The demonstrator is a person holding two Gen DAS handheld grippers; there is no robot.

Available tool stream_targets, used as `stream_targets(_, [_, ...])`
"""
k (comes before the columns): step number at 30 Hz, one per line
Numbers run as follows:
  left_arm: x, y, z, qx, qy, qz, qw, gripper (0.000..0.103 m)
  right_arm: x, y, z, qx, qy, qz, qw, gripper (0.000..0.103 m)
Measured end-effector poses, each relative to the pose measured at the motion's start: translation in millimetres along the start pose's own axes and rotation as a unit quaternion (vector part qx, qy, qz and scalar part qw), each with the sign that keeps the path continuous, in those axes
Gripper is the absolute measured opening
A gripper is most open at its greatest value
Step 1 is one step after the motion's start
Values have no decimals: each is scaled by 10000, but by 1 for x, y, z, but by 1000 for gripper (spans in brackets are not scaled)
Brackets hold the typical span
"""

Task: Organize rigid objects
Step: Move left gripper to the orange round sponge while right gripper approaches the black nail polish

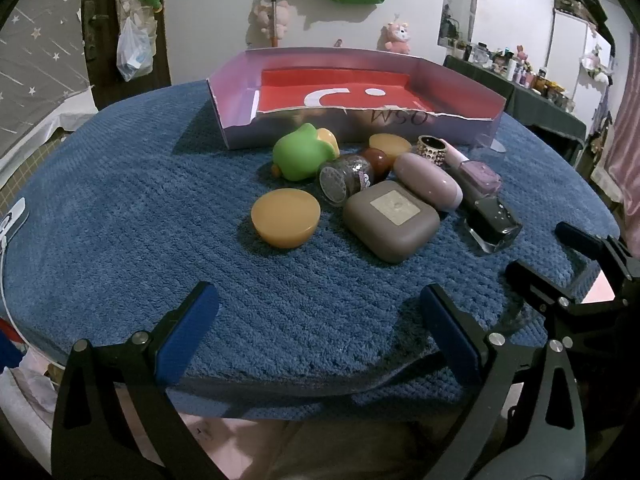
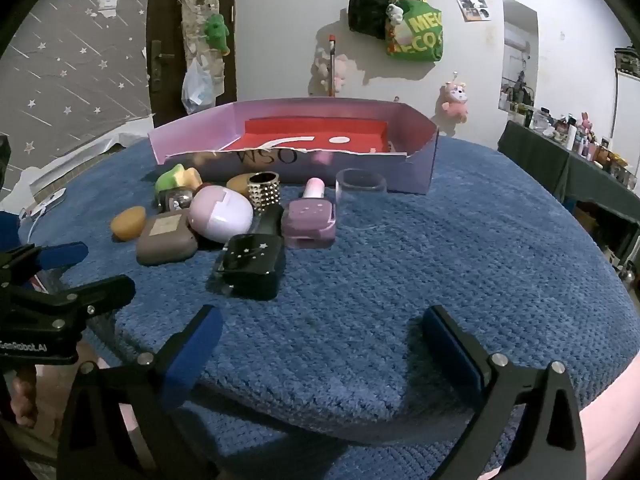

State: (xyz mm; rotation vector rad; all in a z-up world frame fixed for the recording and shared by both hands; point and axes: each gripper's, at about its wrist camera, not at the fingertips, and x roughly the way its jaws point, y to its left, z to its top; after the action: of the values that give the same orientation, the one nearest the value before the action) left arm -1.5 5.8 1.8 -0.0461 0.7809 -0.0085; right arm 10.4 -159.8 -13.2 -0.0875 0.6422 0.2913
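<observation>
A cluster of small items lies on a blue mat (image 1: 120,208) before a shallow purple box with a red floor (image 1: 356,96): a green toy (image 1: 302,158), an orange dome (image 1: 285,218), a glitter jar (image 1: 344,180), a brown case (image 1: 390,220), a lilac case (image 1: 426,182), a black nail polish bottle (image 1: 494,224) and a purple one (image 2: 310,220). My left gripper (image 1: 318,312) hovers open at the mat's near edge, nothing between its blue pads. My right gripper (image 2: 322,336) is open too, empty, right of the cluster.
A clear plastic cup (image 2: 360,190) and a studded gold ring-shaped cap (image 2: 264,192) stand near the box front. A dark side table crowded with bottles (image 2: 580,140) is at the right. Plush toys and bags hang on the back wall.
</observation>
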Motion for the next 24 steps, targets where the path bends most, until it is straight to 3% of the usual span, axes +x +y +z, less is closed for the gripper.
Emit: stream_targets(24, [0, 4, 0, 32, -74, 122, 9999, 89, 6, 14, 3, -87, 26, 183, 9998, 97])
